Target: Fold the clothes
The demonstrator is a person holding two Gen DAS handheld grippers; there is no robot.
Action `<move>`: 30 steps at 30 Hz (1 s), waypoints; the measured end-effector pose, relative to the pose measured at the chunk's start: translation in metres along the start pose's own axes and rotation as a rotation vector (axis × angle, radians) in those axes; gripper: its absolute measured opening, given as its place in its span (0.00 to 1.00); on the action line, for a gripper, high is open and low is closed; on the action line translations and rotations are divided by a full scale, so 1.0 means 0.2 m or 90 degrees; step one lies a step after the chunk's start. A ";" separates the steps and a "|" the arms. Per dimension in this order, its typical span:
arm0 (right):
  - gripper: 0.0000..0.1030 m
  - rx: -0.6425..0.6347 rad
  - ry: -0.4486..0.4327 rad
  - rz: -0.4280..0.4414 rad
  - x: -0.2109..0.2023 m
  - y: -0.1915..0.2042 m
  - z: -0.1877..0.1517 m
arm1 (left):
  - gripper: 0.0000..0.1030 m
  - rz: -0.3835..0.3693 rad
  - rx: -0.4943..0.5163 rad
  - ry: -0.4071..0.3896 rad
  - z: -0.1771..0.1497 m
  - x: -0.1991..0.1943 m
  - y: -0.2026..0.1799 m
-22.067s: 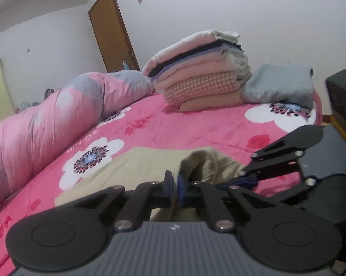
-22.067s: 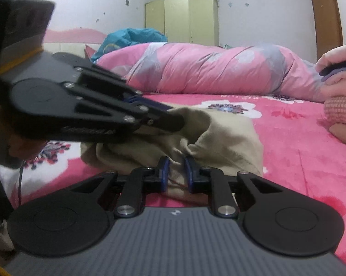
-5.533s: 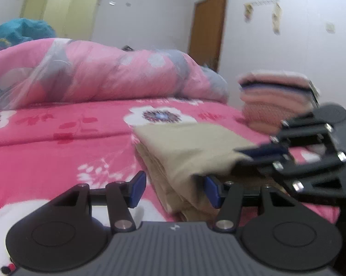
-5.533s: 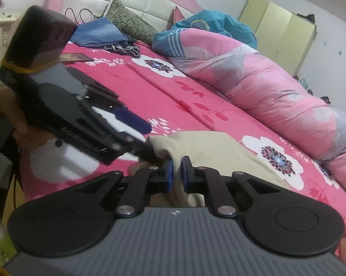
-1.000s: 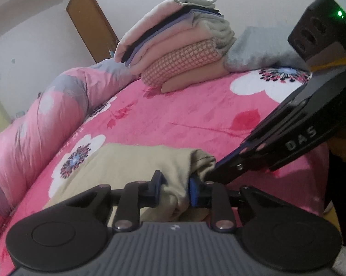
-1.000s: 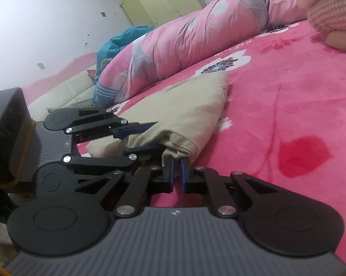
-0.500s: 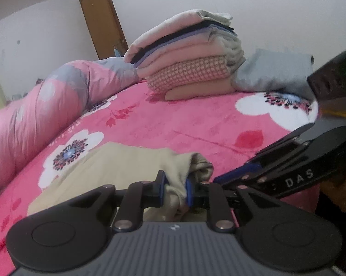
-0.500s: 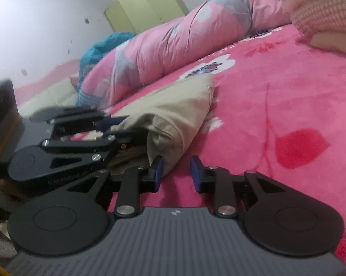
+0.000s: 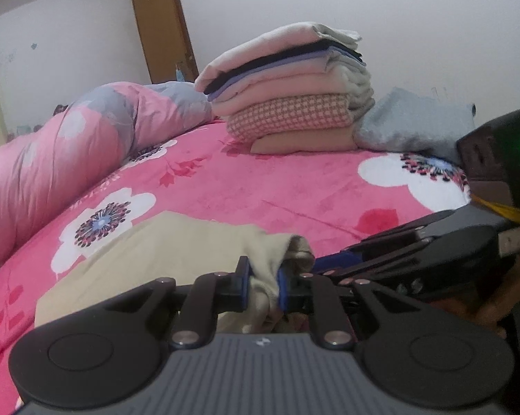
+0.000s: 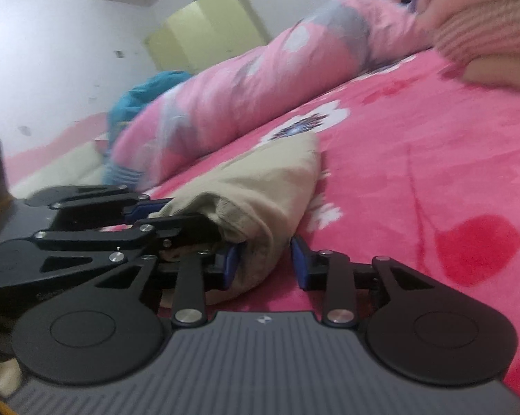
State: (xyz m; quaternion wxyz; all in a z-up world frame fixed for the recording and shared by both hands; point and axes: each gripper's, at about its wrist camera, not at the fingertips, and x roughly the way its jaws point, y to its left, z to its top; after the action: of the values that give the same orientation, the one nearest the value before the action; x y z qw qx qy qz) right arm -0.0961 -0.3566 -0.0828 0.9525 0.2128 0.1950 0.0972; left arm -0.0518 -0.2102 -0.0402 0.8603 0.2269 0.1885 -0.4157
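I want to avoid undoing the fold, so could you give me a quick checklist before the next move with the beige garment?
1. Left gripper pinching the beige garment: ok; its jaws have just been closing and fabric is bunched between the pads.
2. Right gripper released: ok; its jaws have just opened, and the right pad stands clear of the cloth.
3. Garment lying folded on the pink floral bedspread: ok.
4. Stack of folded clothes tidy and apart from the garment: ok.
5. Bedspread between garment and stack free of objects: ok.
6. Lower layers of the fold aligned: cannot tell.
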 end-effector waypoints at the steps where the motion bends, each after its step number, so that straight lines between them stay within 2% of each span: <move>1: 0.25 -0.014 -0.005 -0.035 0.00 0.03 -0.01 | 0.15 -0.001 0.000 0.001 0.00 0.00 0.00; 5: 0.24 -0.075 -0.023 -0.122 0.00 0.13 -0.03 | 0.16 -0.011 0.004 0.006 -0.02 0.00 0.01; 7: 0.20 -0.082 -0.022 -0.120 0.00 0.13 -0.04 | 0.18 -0.011 0.018 0.007 -0.02 -0.01 -0.01; 9: 0.16 -0.055 -0.016 -0.107 0.01 0.10 -0.04 | 0.23 -0.022 0.026 0.002 -0.02 -0.03 -0.01; 11: 0.13 -0.035 -0.011 -0.097 0.00 0.07 -0.03 | 0.32 -0.024 0.037 -0.006 -0.03 -0.06 -0.02; 13: 0.12 -0.026 -0.013 -0.088 0.00 0.05 -0.03 | 0.36 -0.022 0.053 -0.010 -0.04 -0.09 -0.03; 15: 0.11 -0.021 -0.012 -0.083 -0.01 0.05 -0.03 | 0.38 -0.010 0.080 -0.011 -0.05 -0.09 -0.06; 19: 0.11 -0.018 -0.014 -0.076 -0.02 0.03 -0.03 | 0.41 0.055 0.156 0.012 -0.10 0.00 -0.14; 23: 0.11 -0.031 -0.012 -0.071 -0.03 0.03 -0.03 | 0.41 0.087 0.149 0.024 -0.10 0.06 -0.14; 30: 0.14 -0.071 0.010 -0.052 -0.06 0.01 -0.03 | 0.42 0.153 0.232 0.016 -0.14 0.15 -0.25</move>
State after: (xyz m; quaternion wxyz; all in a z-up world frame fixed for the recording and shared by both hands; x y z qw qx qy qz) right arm -0.1102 -0.3558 -0.0825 0.9645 0.1505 0.2053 0.0704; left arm -0.0775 -0.2414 -0.0894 0.8461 0.4047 0.0924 -0.3344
